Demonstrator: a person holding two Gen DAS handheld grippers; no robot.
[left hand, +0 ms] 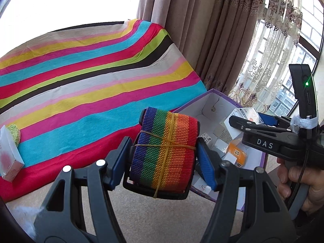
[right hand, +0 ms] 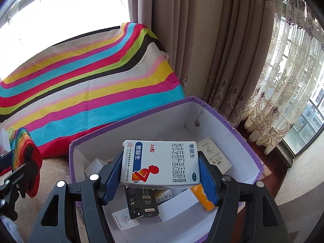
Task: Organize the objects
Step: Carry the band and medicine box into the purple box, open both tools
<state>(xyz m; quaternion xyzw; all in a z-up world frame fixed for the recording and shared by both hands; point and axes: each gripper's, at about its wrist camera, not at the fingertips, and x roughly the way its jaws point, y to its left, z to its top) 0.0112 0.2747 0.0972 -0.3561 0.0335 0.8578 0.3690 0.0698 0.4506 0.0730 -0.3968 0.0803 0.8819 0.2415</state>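
My left gripper is shut on a rolled rainbow strap bound with rubber bands, held above the carpet just left of the purple box. My right gripper is shut on a white medicine box with a red figure, held over the open purple box. The right gripper also shows in the left wrist view, above the box. The strap shows at the left edge of the right wrist view.
The purple box holds several small cartons, among them a black one and an orange one. A striped blanket covers a raised surface behind. A pink-and-white carton and a green sponge lie on it. Curtains hang at the right.
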